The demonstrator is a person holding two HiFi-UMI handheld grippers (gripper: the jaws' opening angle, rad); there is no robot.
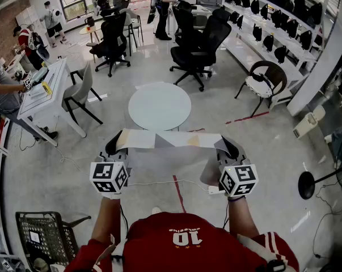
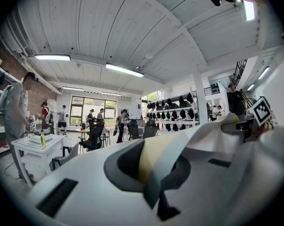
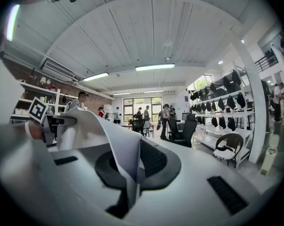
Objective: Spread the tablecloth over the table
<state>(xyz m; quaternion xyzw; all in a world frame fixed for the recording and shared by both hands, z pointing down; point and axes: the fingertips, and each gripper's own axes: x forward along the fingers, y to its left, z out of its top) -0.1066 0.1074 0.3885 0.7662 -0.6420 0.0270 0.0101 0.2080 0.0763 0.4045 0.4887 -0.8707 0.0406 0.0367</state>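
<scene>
A white tablecloth, folded into a long band, hangs stretched in the air between my two grippers, in front of the person's chest. My left gripper is shut on its left end, and my right gripper is shut on its right end. The round white table stands bare on the floor just beyond the cloth. In the left gripper view the cloth runs out of the shut jaws of the left gripper toward the right. In the right gripper view the cloth is pinched in the right gripper and runs off to the left.
Black office chairs stand behind the table. A white desk with a grey chair is at the left, and a wire basket cart at the lower left. A round-seat chair and a black floor stand are on the right. People stand far back.
</scene>
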